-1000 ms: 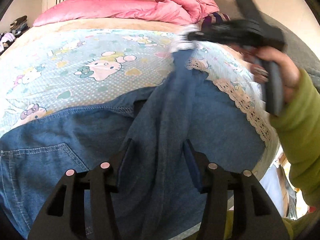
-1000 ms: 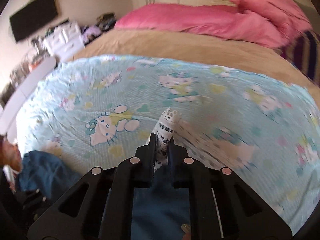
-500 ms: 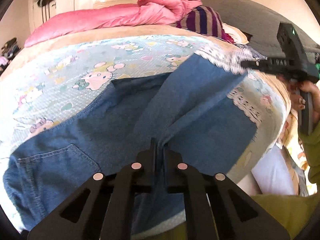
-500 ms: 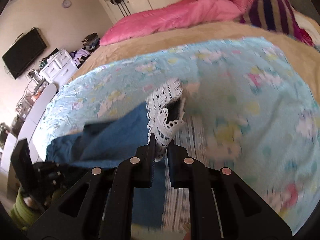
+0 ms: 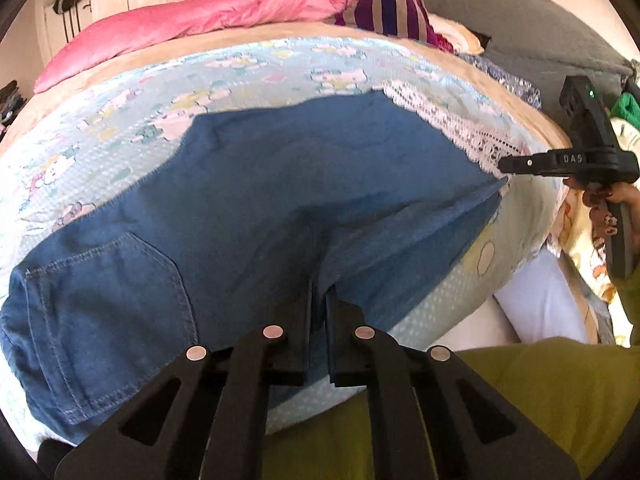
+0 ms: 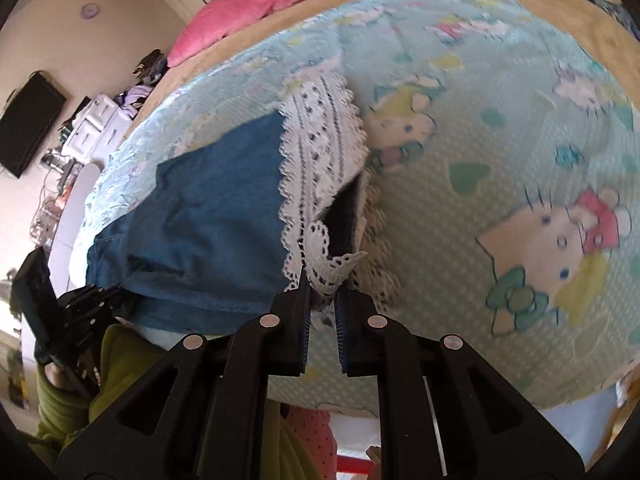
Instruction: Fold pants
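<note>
At the bed's (image 5: 132, 92) near edge, my left gripper (image 5: 318, 292) was clamped on the pants (image 5: 280, 184); my right gripper (image 6: 322, 294) pinched their lace hem (image 6: 320, 152) shut.

Open patterned sheet (image 5: 280, 64) left clear beyond pants (image 5: 280, 184), far end blocked by pink duvet (image 5: 224, 16), striped pillow (image 5: 392, 10).

Blue denim pants (image 5: 280, 184); white lace hem (image 6: 320, 160)
</note>
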